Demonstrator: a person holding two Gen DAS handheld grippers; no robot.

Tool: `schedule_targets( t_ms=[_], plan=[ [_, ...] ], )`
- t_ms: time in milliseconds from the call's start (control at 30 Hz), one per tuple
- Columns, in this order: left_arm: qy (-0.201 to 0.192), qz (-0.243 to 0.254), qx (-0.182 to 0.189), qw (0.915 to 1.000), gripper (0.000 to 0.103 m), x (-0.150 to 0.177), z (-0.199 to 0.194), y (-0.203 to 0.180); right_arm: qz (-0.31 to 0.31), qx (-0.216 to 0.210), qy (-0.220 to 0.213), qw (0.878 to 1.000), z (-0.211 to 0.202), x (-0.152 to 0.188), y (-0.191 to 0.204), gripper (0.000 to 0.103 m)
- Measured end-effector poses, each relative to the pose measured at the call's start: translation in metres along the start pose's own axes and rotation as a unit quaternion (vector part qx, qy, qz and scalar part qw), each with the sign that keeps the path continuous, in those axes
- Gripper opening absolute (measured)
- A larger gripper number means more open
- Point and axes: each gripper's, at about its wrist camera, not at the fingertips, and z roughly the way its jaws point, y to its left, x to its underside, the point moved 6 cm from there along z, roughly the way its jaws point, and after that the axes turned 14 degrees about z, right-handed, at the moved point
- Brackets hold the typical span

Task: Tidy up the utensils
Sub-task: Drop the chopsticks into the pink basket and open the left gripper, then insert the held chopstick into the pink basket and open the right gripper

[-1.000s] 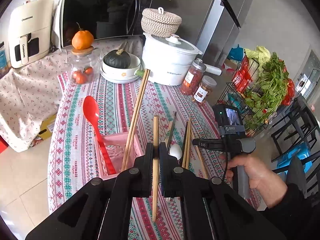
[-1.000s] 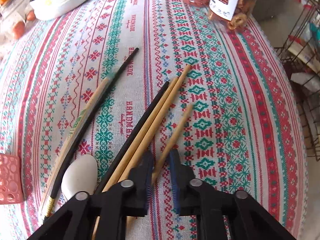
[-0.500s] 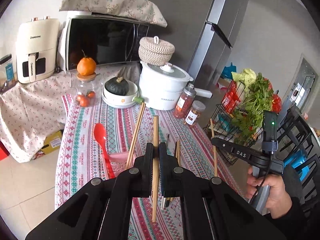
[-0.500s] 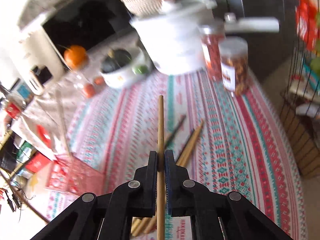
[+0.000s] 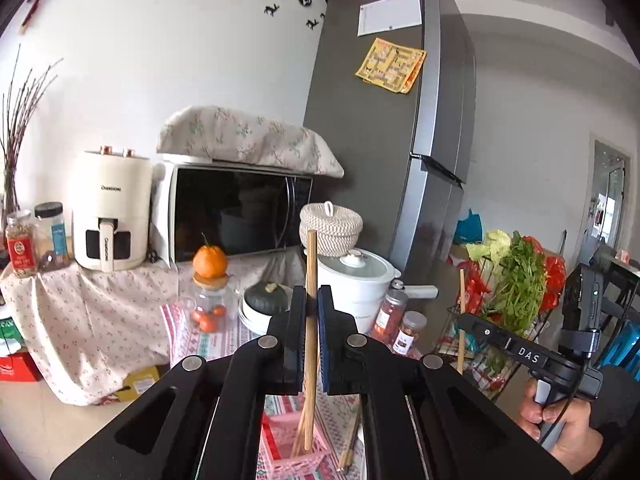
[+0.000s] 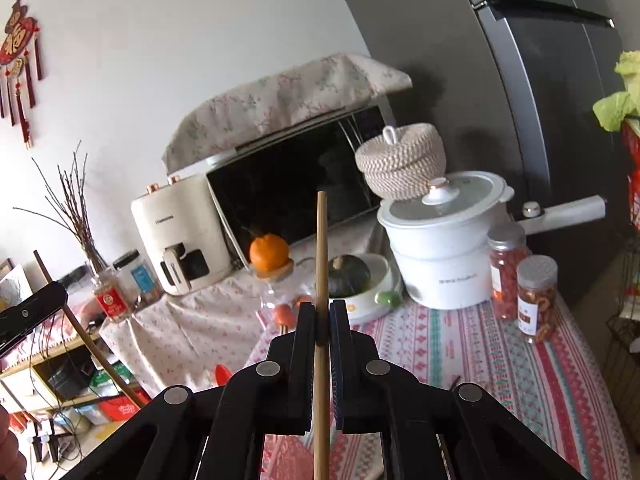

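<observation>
My left gripper (image 5: 309,297) is shut on a pale wooden chopstick (image 5: 310,264) that stands upright between its pads. Its lower end hangs just over a pink basket (image 5: 280,454) with more chopsticks (image 5: 298,438) leaning in it. My right gripper (image 6: 321,309) is shut on a second wooden chopstick (image 6: 321,248), also upright, high over the patterned tablecloth (image 6: 480,364). In the left wrist view the right gripper (image 5: 466,322) appears at the right with its chopstick (image 5: 461,300). Loose chopsticks (image 5: 352,446) lie on the table beside the basket.
At the table's far end stand a white pot (image 5: 356,280), two jars (image 6: 520,280), a bowl with a dark squash (image 5: 264,300) and a glass jar topped by an orange (image 5: 210,280). A wire rack of greens (image 5: 516,296) and a grey fridge (image 5: 384,140) are on the right.
Both grippers have risen and tilted up from the table toward level. The right one has lifted its chopstick off the cloth. The left one still holds its chopstick.
</observation>
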Motion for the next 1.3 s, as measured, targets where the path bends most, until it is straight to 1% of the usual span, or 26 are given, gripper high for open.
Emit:
schedule_targets(
  t_ms=[67, 133, 233, 300, 367, 467, 533, 667, 700, 733, 767, 800, 833, 900, 1000, 1067, 1100, 1167, 1300],
  plan=[
    [-0.004, 0.013, -0.014, 0.9998, 0.005, 0.003, 0.007, 0.002, 0.004, -0.007, -0.005, 1.0, 0.004, 0.0, 0.003, 0.006],
    [0.003, 0.025, -0.011, 0.9996, 0.005, 0.01, 0.018, 0.002, 0.005, -0.014, -0.007, 1.0, 0.009, 0.002, 0.008, 0.006],
    [0.026, 0.026, 0.001, 0.9993, 0.005, 0.028, 0.039, 0.002, 0.003, -0.02, -0.012, 1.0, 0.014, 0.006, 0.014, 0.006],
    [0.052, 0.025, 0.003, 0.9983, 0.005, 0.042, 0.056, 0.004, -0.002, -0.022, -0.016, 1.0, 0.016, 0.01, 0.019, 0.006],
    [0.074, 0.019, 0.007, 0.9971, 0.005, 0.056, 0.071, 0.006, -0.007, -0.024, -0.023, 0.999, 0.018, 0.013, 0.023, 0.006],
    [0.094, 0.009, 0.013, 0.9954, 0.005, 0.072, 0.089, 0.009, -0.014, -0.025, -0.033, 0.999, 0.022, 0.015, 0.032, 0.006],
    [0.104, -0.002, 0.021, 0.9943, 0.005, 0.078, 0.099, 0.013, -0.018, -0.022, -0.037, 0.999, 0.028, 0.017, 0.038, 0.006],
    [0.122, -0.022, 0.031, 0.9918, 0.007, 0.082, 0.102, 0.019, -0.016, -0.025, -0.028, 0.999, 0.039, 0.027, 0.047, 0.006],
    [0.126, -0.024, 0.033, 0.9912, 0.013, 0.082, 0.101, 0.021, -0.017, -0.025, -0.028, 0.999, 0.041, 0.028, 0.049, 0.006],
    [0.131, -0.026, 0.038, 0.9903, 0.027, 0.082, 0.1, 0.021, -0.018, -0.025, -0.027, 0.999, 0.044, 0.029, 0.051, 0.006],
    [0.136, -0.028, 0.039, 0.9896, 0.037, 0.082, 0.098, 0.023, -0.02, -0.024, -0.028, 0.999, 0.046, 0.03, 0.053, 0.006],
    [0.139, -0.031, 0.034, 0.9892, 0.053, 0.081, 0.094, 0.025, -0.022, -0.022, -0.03, 0.999, 0.048, 0.03, 0.055, 0.006],
    [0.139, -0.034, 0.03, 0.9893, 0.057, 0.081, 0.091, 0.027, -0.024, -0.019, -0.033, 0.999, 0.051, 0.029, 0.057, 0.006],
    [0.153, -0.037, 0.02, 0.9874, 0.059, 0.081, 0.086, 0.033, -0.024, -0.016, -0.04, 0.999, 0.055, 0.028, 0.06, 0.006],
    [0.199, -0.03, -0.032, 0.9791, 0.063, 0.09, 0.082, 0.046, -0.014, -0.011, -0.052, 0.999, 0.063, 0.026, 0.062, 0.006],
    [0.222, -0.026, -0.053, 0.9732, 0.065, 0.097, 0.078, 0.053, -0.004, -0.005, -0.059, 0.998, 0.071, 0.026, 0.061, 0.006],
    [0.23, -0.027, -0.057, 0.9711, 0.065, 0.101, 0.076, 0.056, 0.0, -0.001, -0.064, 0.998, 0.074, 0.026, 0.061, 0.006],
    [0.241, -0.03, -0.055, 0.9686, 0.065, 0.107, 0.074, 0.06, 0.005, 0.009, -0.074, 0.997, 0.081, 0.028, 0.059, 0.006],
    [0.254, -0.032, -0.05, 0.9655, 0.065, 0.118, 0.071, 0.064, 0.001, 0.036, -0.093, 0.995, 0.096, 0.034, 0.058, 0.006]
  ],
)
